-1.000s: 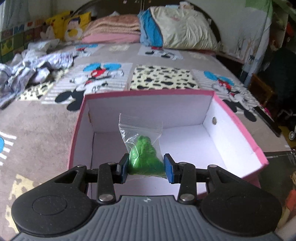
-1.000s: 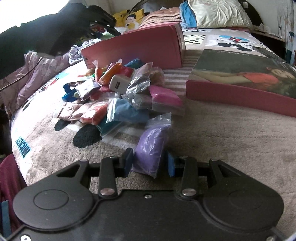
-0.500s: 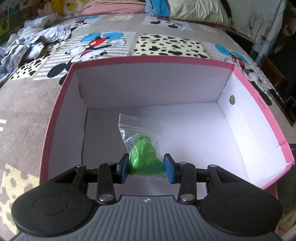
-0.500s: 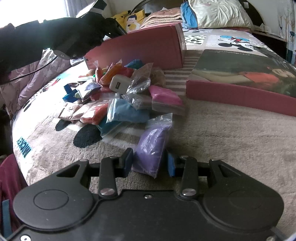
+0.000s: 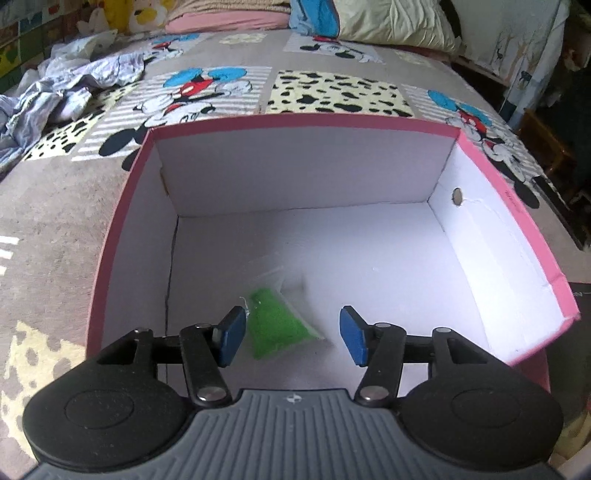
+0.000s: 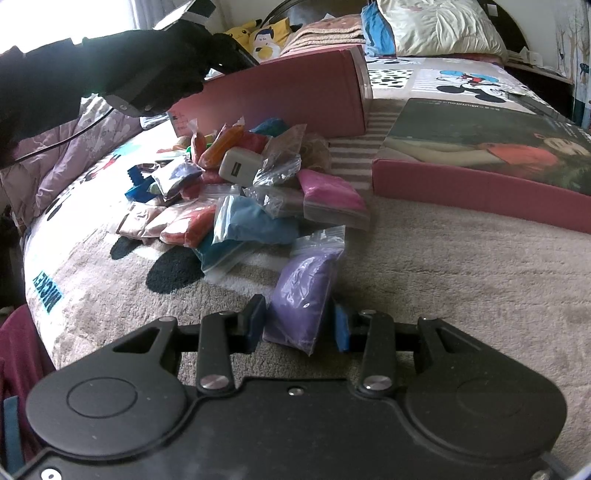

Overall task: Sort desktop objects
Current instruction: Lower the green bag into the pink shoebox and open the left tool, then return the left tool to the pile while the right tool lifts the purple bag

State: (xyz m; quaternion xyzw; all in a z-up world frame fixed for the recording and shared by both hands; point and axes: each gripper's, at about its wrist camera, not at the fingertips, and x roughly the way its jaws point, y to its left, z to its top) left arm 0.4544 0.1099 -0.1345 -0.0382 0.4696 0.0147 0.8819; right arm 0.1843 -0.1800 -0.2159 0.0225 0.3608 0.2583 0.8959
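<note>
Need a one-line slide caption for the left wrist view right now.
Left gripper open over the pink box, green bag blurred between its fingers.

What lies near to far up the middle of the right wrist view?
Right tongs shut on the purple bag → blue bag → white charger → pink box → pillow.

Your views bow at the edges; daylight glares upper left of your right gripper, and the green bag blurs.
</note>
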